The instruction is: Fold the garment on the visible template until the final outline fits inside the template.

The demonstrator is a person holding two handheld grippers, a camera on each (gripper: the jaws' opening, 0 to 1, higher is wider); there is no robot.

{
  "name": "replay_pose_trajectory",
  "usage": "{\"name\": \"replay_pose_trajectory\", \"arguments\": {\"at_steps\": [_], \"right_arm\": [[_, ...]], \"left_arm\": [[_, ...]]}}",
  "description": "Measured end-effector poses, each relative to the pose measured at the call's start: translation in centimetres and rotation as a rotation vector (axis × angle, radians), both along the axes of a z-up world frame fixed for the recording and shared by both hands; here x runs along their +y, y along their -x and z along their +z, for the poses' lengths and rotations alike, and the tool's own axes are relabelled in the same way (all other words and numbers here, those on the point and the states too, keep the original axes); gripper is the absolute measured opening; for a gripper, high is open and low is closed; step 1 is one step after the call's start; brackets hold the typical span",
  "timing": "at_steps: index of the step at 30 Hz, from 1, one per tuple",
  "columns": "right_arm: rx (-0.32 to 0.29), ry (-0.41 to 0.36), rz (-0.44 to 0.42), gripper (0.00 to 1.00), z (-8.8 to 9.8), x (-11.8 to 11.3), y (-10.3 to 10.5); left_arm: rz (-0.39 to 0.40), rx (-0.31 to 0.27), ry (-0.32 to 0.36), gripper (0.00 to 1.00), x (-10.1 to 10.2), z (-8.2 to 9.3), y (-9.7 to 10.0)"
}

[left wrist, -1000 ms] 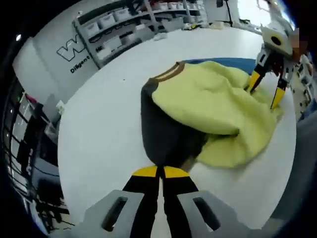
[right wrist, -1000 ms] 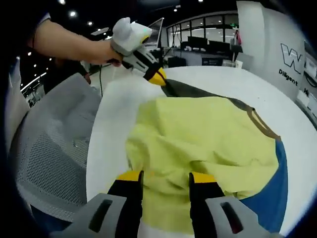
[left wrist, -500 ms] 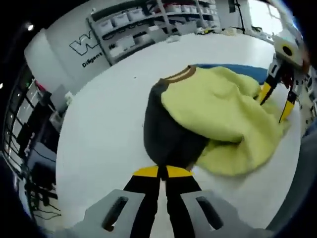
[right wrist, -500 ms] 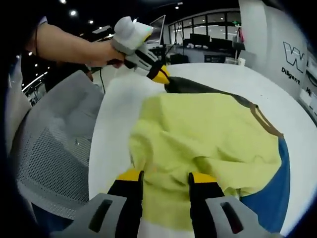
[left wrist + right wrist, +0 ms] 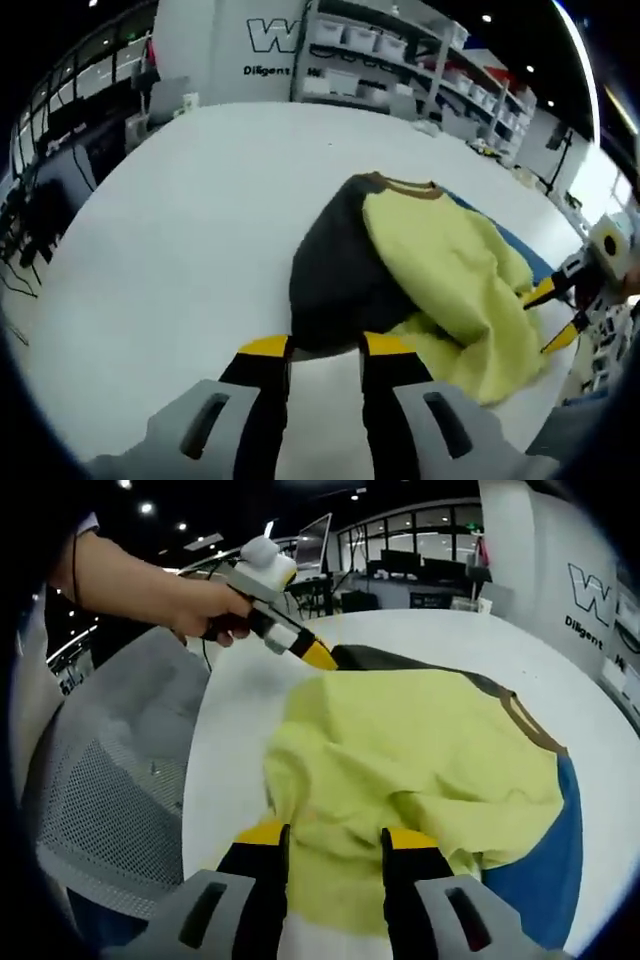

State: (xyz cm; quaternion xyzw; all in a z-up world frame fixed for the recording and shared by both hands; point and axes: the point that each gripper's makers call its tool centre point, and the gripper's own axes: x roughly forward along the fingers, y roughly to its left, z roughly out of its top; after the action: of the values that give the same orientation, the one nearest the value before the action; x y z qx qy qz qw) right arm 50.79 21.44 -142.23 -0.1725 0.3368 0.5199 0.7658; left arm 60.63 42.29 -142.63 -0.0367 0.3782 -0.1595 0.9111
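Left gripper (image 5: 325,347): grey body, black jaws, yellow tips; right gripper (image 5: 335,837) same; person's hand (image 5: 205,605) bare-armed, dark short sleeve (image 5: 85,520).

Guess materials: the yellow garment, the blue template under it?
Yellow garment: soft matte knit or fleece, judging by its rounded, thick wrinkles; dark sleeve, brown ribbed-looking collar. Blue template: flat matte sheet, no wrinkles; thin mat or plastic film, can't tell which.

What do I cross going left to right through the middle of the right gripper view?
Mesh chair back → bare white table → yellow garment → its brown collar band → blue template at the right edge.
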Motion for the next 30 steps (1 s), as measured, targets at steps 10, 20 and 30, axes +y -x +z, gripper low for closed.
{"name": "replay_pose_trajectory", "arguments": {"at_steps": [10, 20, 30], "right_arm": [[0.009, 0.001, 0.010, 0.31, -0.1, 0.6, 0.4], [0.016, 0.011, 0.037, 0.31, -0.6, 1.2, 0.7], [0.032, 0.004, 0.031, 0.31, -1.0, 1.5, 0.8]], "left_arm": [[0.041, 0.065, 0.051, 0.10, -0.4, -1.7, 0.0], [-0.143, -0.033, -0.149, 0.03, 2.9, 1.0, -2.1], [-0.576, -0.209, -0.607, 0.03, 4.7, 5.9, -5.4]]}}
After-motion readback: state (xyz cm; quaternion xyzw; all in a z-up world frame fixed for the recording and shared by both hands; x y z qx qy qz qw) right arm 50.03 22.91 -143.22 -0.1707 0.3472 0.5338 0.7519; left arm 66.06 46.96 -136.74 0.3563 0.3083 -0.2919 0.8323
